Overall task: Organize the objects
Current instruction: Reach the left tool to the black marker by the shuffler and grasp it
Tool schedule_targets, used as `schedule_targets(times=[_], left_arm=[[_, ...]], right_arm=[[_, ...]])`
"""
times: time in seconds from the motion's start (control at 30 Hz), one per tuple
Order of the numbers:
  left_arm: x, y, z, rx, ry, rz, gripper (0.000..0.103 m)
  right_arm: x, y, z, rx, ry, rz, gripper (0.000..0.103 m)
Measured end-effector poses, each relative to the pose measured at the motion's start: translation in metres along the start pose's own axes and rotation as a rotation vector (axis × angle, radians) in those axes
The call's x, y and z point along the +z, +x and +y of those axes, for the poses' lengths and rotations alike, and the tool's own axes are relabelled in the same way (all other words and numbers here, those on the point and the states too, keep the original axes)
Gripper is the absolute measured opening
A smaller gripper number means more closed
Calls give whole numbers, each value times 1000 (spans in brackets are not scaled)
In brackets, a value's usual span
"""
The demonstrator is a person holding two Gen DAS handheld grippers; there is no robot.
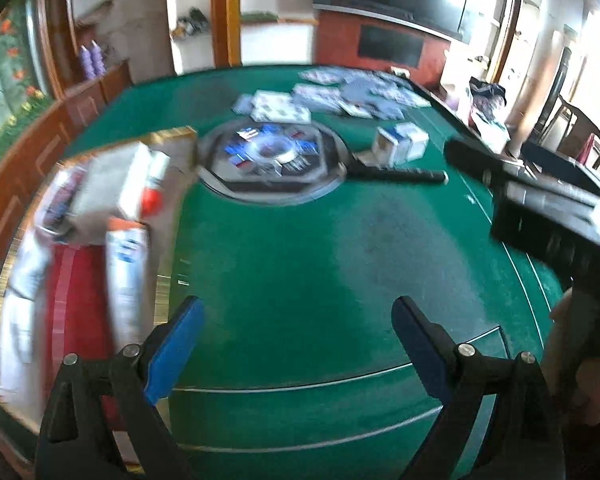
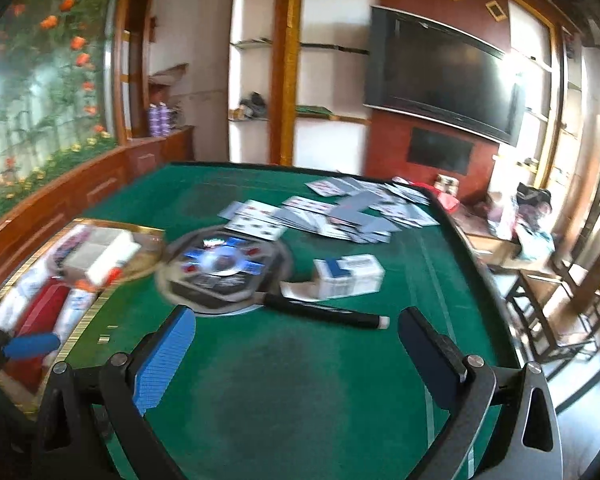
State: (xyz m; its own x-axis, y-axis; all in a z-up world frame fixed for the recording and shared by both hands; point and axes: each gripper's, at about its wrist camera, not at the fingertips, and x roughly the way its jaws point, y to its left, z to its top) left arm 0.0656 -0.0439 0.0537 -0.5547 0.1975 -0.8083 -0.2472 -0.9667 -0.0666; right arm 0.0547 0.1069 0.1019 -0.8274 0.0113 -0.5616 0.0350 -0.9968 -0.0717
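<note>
Both jaws spread wide and empty over green table (image 1: 300,260), right gripper (image 1: 540,200) visible only in left view

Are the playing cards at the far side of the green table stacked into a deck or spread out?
Spread out. The playing cards lie scattered and overlapping across the green table, some face up and some face down, not gathered into one pile.

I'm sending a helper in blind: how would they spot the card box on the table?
On the green table, look just right of the round centre panel. The white-and-blue card box stands there alone, boxy, unlike the flat loose cards spread behind it.
</note>
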Motion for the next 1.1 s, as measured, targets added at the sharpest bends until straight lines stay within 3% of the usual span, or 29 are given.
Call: schedule_targets(times=[0.17, 0.37, 0.43, 0.6, 0.73, 0.87, 0.97, 1.03, 1.1], left_arm=[[1, 35, -9, -14, -14, 69, 94], [2, 54, -8, -18, -22, 88, 95], [2, 56, -10, -9, -6, 86, 96], [-3, 61, -19, 29, 64, 63, 103], [-3, 62, -19, 35, 67, 38, 103], [-3, 63, -18, 42, 60, 22, 103], [-3, 63, -18, 42, 60, 21, 103], [-3, 63, -18, 42, 61, 21, 103], [-4, 63, -18, 42, 60, 21, 103]], right_arm=[[2, 22, -22, -32, 25, 28, 103], [9, 46, -32, -20, 30, 66, 103], [18, 57, -43, 44, 68, 88, 103], [37, 108, -85, 382, 279, 214, 103], [23, 136, -90, 400, 294, 285, 103], [6, 163, -89, 515, 355, 357, 103], [1, 167, -86, 689, 402, 412, 103], [-1, 164, -74, 870, 413, 478, 103], [0, 155, -63, 965, 384, 495, 103]])
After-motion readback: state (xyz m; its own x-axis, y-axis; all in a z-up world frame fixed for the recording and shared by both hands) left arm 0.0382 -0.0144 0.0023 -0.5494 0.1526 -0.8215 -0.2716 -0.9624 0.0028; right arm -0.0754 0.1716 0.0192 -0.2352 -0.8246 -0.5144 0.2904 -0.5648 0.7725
